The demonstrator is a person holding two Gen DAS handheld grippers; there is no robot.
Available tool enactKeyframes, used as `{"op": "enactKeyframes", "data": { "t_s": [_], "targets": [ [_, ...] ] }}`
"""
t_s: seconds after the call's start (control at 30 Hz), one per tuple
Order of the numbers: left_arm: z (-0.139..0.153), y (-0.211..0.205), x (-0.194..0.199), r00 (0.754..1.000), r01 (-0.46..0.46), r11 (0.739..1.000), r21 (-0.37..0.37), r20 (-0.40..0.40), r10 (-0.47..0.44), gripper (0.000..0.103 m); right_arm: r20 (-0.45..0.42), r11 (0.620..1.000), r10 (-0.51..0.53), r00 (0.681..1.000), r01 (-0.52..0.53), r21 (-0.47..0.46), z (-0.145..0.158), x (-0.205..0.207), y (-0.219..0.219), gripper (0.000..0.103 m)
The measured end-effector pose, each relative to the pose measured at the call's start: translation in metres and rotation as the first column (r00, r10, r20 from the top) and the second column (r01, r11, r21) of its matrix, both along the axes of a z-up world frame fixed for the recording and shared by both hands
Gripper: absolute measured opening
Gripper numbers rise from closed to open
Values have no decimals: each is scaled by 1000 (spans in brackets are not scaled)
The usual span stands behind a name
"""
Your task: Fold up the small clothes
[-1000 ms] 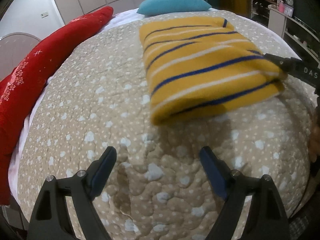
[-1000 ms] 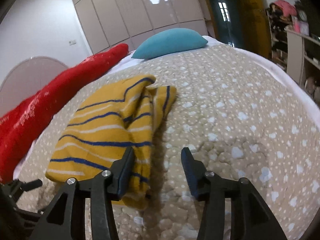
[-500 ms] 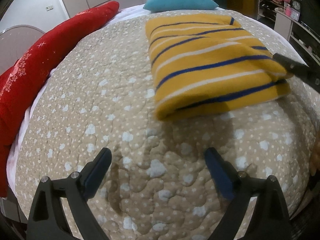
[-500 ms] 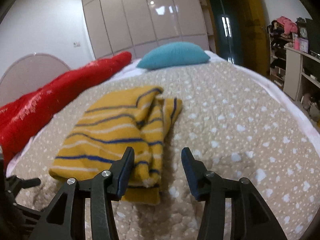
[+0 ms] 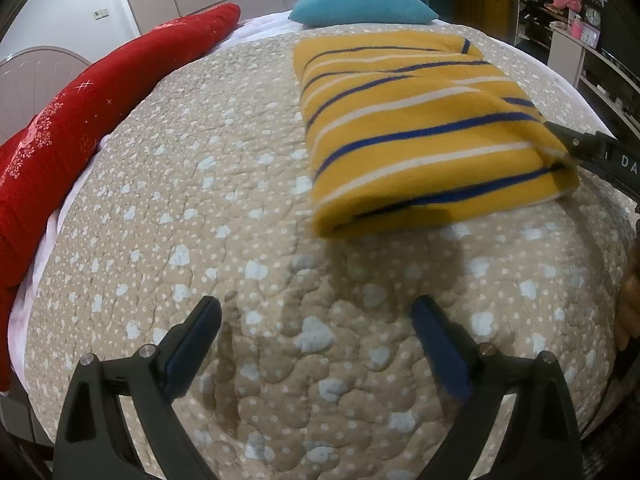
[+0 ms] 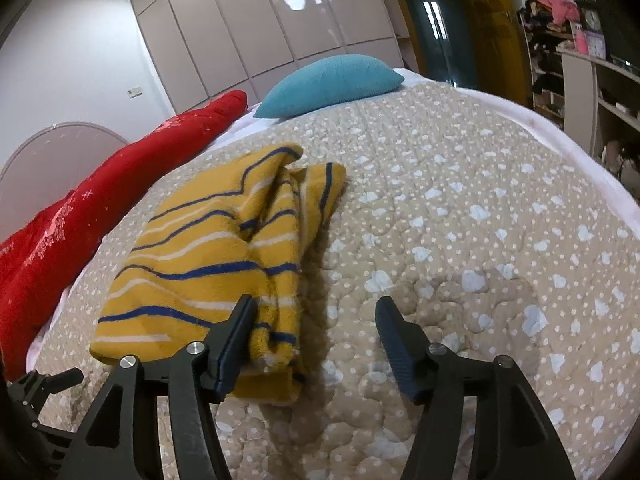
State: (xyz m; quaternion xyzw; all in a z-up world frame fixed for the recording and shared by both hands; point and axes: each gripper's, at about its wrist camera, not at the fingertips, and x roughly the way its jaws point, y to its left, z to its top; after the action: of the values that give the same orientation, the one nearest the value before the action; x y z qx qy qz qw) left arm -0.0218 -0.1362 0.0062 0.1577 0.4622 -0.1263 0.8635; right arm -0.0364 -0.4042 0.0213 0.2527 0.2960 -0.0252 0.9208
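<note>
1. Bedroom: a quilted bed (image 5: 240,200) carries the folded yellow striped garment (image 5: 420,132), laid flat to hold its fold
2. Left gripper (image 5: 316,344) hovers with fingers wide, empty
3. Right gripper (image 6: 316,336) fingers are opening beside the garment's edge, gripping nothing

Bedroom setting, dimly lit. Across the foreground, a bed (image 6: 460,208) under a beige quilt dotted with white spots and pale blobs, white sheet showing along its edges. At the far end, a teal pillow (image 6: 332,84); along the left side, a long red bolster (image 5: 100,108) with small white sparkle prints. Behind, a wall of glossy pale wardrobe doors (image 6: 256,28) catching ceiling-light reflections. Left of that, plain white wall with a small switch plate (image 6: 134,92) and a rounded pale headboard (image 6: 52,152). To the right, a yellow door frame (image 6: 492,28), dark doorway, and cluttered open shelves (image 6: 560,32) topped with pink items.
</note>
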Motion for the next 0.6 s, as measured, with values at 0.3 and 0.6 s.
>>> {"op": "enactKeyframes", "data": {
  "t_s": [0.3, 0.6],
  "targets": [
    [-1, 1, 0, 1000, -3, 1000, -8, -2, 3, 96, -9, 1000, 0, 1000, 0, 28, -4, 2, -3, 72],
    [3, -1, -4, 1000, -3, 1000, 3, -2, 3, 96, -9, 999, -5, 1000, 5, 42, -5, 1, -4, 74]
  ]
}}
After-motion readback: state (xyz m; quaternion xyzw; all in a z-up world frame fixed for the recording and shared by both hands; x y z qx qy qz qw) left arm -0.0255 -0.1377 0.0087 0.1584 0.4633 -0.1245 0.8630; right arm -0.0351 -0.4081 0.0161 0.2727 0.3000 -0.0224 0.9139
